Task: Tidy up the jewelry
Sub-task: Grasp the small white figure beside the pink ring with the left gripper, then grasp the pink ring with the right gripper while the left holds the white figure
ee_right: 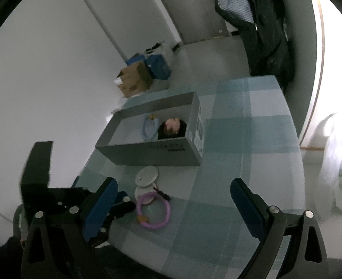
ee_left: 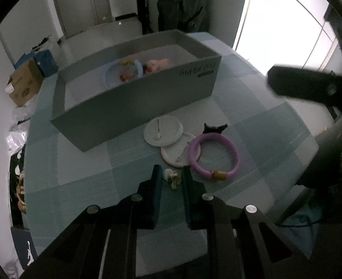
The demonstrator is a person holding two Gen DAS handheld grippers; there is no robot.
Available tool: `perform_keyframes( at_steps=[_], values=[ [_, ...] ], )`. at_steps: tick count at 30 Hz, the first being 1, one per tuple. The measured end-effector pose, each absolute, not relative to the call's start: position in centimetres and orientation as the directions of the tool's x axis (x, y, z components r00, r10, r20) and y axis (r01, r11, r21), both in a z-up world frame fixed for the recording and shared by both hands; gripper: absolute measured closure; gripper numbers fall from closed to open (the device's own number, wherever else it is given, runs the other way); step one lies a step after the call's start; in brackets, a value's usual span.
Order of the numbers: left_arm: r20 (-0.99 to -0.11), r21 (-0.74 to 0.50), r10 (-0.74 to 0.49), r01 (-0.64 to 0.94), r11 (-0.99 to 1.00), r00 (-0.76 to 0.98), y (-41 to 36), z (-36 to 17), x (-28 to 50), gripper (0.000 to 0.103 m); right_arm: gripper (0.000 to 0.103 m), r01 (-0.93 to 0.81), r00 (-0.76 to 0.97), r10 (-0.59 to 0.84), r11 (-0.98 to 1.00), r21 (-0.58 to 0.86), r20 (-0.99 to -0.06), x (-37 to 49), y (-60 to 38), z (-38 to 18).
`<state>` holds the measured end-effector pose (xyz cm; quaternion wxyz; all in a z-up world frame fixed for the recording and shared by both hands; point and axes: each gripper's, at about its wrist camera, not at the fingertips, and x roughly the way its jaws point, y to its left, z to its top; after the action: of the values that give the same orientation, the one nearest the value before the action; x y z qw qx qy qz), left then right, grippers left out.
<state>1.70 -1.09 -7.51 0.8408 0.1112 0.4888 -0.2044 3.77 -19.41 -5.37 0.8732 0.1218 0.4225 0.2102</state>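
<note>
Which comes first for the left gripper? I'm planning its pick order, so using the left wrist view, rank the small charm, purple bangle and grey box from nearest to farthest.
1. Small charm: between the fingers of the left gripper.
2. Purple bangle: just ahead, to the right, on the checked cloth.
3. Grey box: farthest, straight ahead across the cloth.

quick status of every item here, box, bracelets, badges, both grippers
grey box: open, upright
blue bracelet: inside box
purple bracelet: flat on cloth, overlapping a badge
two white badges: face down, overlapping
small charm: between left gripper fingers
right gripper: open, empty
</note>
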Motion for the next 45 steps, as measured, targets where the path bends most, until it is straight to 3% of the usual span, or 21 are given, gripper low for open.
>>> perform_keyframes(
  at_steps=[12, 20, 23, 26, 36, 45],
  values=[
    [-0.818, -0.080, -0.278, 0.379, 0.922, 0.503, 1.5, -5.0, 2.2, 0.091, 0.005, -0.281, 0.505, 0.449, 0.893, 0.351, -0.737, 3.6, -18.3, -6.8],
    [-0.784, -0.200, -0.348, 0.321, 0.926, 0.515, 3.7, -4.0, 3.3, 0.091, 0.006, -0.365, 0.464, 0.428, 0.890, 0.273, -0.775, 2.9, -15.3, -8.0],
    [-0.766, -0.228, -0.359, 0.297, 0.927, 0.533, 4.7, -3.3, 3.6, 0.091, 0.018, -0.406, 0.450, 0.415, 0.884, 0.232, -0.791, 2.6, -13.9, -8.3],
    [-0.750, -0.258, -0.363, 0.262, 0.930, 0.553, 5.8, -2.9, 4.0, 0.091, 0.020, -0.436, 0.445, 0.389, 0.881, 0.184, -0.806, 2.6, -12.7, -8.8],
    [-0.721, -0.301, -0.378, 0.230, 0.926, 0.580, 7.1, -2.4, 3.9, 0.091, 0.048, -0.485, 0.461, 0.299, 0.873, 0.044, -0.836, 2.7, -10.1, -9.7],
    [-0.714, -0.300, -0.381, 0.236, 0.925, 0.587, 7.4, -2.2, 4.0, 0.091, 0.052, -0.474, 0.485, 0.298, 0.880, 0.040, -0.822, 2.5, -10.4, -9.3]
  ],
)
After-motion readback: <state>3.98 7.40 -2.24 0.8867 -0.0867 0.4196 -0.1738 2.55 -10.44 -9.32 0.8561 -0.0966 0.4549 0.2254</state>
